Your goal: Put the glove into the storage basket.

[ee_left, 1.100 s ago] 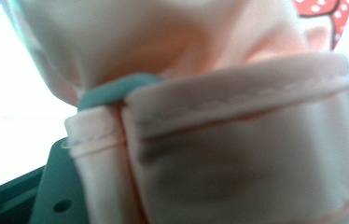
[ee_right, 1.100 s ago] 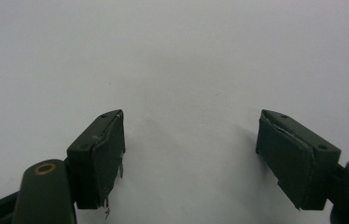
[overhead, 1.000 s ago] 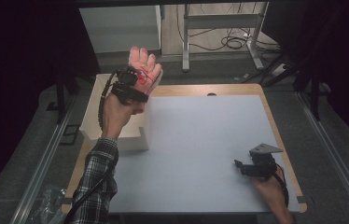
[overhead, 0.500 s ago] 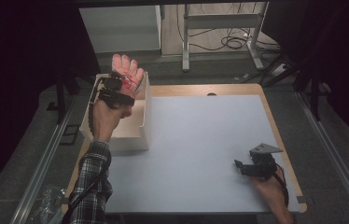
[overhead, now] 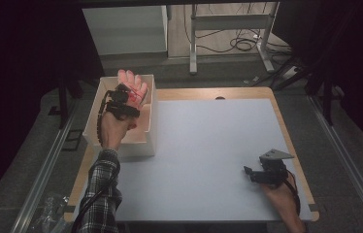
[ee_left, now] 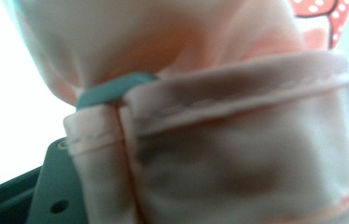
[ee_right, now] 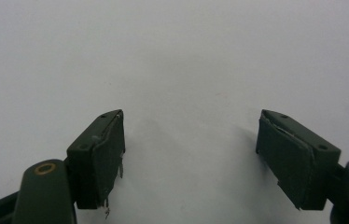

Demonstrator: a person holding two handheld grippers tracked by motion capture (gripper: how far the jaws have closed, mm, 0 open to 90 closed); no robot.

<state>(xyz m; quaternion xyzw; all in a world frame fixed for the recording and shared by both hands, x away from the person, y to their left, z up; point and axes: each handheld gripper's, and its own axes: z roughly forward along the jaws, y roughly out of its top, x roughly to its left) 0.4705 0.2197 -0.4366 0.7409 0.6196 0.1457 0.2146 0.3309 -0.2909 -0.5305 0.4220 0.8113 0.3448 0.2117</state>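
Soft pink folded cloth, hemmed and stitched, sits pinched in our left gripper over the white rectangular box; our right gripper gapes empty.

We see a wooden table topped by a pale grey mat; a white box stands at its left edge.

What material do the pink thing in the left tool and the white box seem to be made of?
The pink thing looks like soft woven cloth with a matt finish: it shows stitched hems and folds, and a red part with white dots. The white box has thin, stiff, matt walls, perhaps cardboard or plastic; I cannot tell which.
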